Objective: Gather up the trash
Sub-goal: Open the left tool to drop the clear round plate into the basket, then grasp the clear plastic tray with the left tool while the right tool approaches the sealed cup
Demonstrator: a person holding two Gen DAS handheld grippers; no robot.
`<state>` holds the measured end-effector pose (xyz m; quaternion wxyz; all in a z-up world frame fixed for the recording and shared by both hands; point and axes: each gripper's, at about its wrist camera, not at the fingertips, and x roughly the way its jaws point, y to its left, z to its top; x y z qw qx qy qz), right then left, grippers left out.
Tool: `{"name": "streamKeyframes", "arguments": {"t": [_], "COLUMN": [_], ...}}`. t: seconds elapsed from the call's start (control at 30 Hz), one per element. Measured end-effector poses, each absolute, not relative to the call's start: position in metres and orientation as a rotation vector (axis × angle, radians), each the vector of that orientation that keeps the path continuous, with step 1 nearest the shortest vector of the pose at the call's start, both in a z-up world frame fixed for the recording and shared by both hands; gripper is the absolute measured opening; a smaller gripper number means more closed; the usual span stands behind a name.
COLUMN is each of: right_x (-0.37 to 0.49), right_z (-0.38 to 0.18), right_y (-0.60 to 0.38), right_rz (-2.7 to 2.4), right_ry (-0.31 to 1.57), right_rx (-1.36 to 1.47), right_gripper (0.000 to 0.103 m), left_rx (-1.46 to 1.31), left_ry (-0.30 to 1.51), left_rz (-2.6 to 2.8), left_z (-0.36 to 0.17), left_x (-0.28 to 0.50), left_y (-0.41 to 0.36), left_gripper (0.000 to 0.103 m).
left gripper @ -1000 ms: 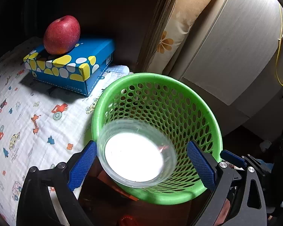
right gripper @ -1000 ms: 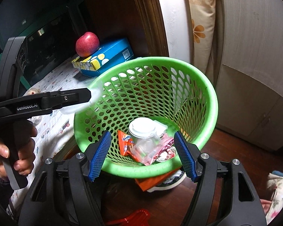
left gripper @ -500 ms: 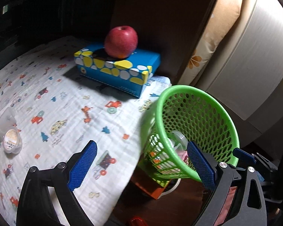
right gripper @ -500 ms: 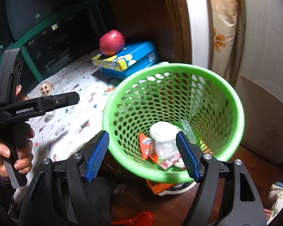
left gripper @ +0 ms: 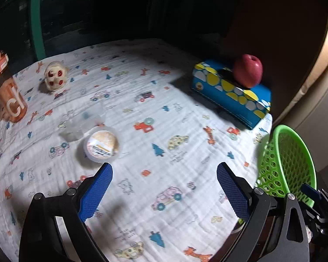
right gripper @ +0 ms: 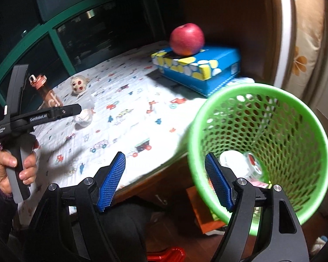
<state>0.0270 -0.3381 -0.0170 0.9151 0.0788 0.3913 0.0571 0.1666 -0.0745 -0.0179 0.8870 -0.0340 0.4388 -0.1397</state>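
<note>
Cup gone from left tool (left gripper: 163, 193), now in green bin (right gripper: 260, 150). Both tools wide, empty. Lidded cup (left gripper: 102, 144), frame left, next.

What we see on the surface (left gripper: 185, 152)

We find the apple (left gripper: 247, 70) on the box (left gripper: 231, 96) far right, the basket (right gripper: 260, 150) off the right edge, the cup (left gripper: 102, 144) left.

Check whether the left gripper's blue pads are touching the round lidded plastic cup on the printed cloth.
Apart. The left wrist view shows the left gripper open, with printed cloth visible between its nearer pad and the round lidded plastic cup.
</note>
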Motion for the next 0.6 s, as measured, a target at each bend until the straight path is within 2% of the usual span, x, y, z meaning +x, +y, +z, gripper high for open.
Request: {"name": "streamKeyframes", "arguments": {"t": [0.27,0.6], "right_x": [0.051,0.083], "right_z": [-0.022,-0.033], "right_y": [-0.301,-0.273], "right_rz": [0.189,0.258], "right_ry": [0.828,0.865], "right_rx": [0.137,0.127], "right_gripper": [0.075,0.075], "left_rx": [-0.241,-0.356], "left_ry": [0.986,1.075], "left_rz": [-0.14,-0.059], "left_z": [-0.036,-0.067], "left_x": [0.222,0.287], "left_y": [0.0,0.016], "left_gripper": [0.093,0.093]}}
